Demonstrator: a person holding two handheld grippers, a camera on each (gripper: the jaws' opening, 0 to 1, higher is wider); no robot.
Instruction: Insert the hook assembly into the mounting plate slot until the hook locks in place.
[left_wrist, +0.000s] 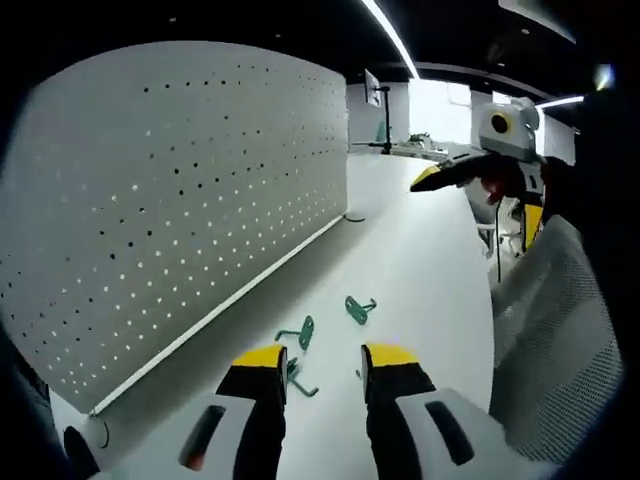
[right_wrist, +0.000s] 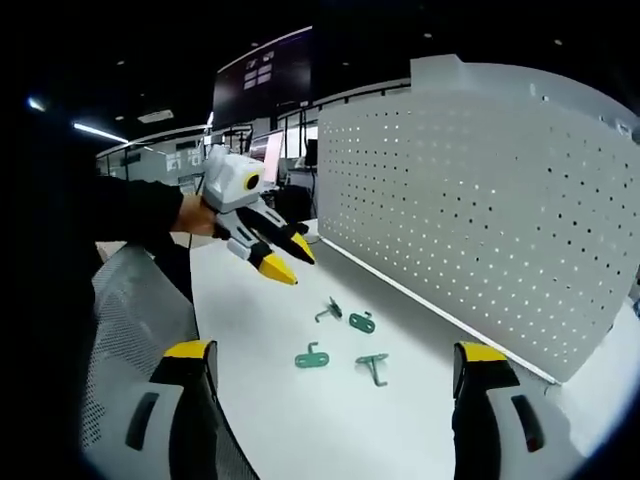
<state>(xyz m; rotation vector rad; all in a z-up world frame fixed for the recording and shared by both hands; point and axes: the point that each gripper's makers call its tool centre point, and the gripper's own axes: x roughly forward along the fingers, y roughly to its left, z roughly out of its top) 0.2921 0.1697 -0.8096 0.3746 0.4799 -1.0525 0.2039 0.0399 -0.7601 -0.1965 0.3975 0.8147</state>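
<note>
Both my grippers, left (left_wrist: 325, 365) and right (right_wrist: 335, 365), stand wide open and empty above the table (right_wrist: 300, 420), so I fear gripping a green hook (right_wrist: 312, 357) crookedly and missing the pegboard (right_wrist: 480, 210) holes.

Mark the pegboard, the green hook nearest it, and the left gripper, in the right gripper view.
pegboard (right_wrist: 480, 210), right gripper view, middle of the perforated face.
green hook (right_wrist: 362, 322), right gripper view, its flat oval plate.
left gripper (right_wrist: 288, 258), right gripper view, between the yellow tips.
</note>
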